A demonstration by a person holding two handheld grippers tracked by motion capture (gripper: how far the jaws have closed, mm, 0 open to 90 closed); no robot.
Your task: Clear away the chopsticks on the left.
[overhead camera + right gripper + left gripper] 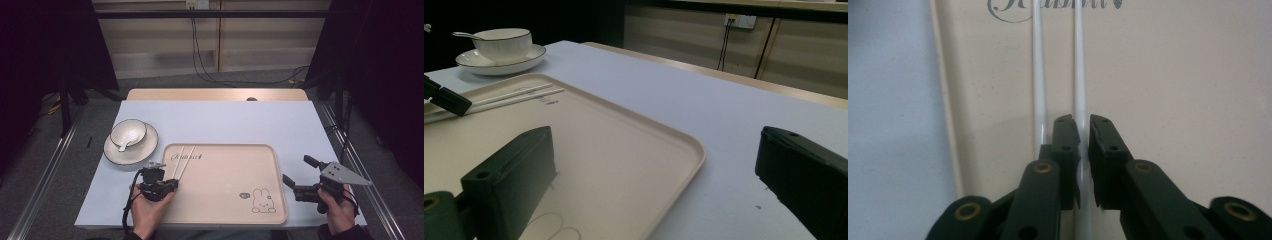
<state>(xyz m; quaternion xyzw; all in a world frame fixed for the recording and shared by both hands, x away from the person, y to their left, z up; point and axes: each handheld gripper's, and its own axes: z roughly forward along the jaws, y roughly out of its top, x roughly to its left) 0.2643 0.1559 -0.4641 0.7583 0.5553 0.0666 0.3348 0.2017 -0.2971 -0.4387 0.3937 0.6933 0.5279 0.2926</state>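
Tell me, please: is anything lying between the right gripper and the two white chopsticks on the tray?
Nothing visible does. The right gripper hangs open at the right edge of the tray, and bare tray surface lies between it and the chopsticks. The left gripper is shut on one chopstick at their near end.

The bench (pixel 240 122) has a pale blue top with a wooden strip along its far edge. Beyond the bench, beige wall panels (pixel 165 37) carry a socket (pixel 197 4) with 2 black cables (pixel 197 55) dropping to grey floor (pixel 210 80). Dark curtains (pixel 45 45) flank the bench on both sides.
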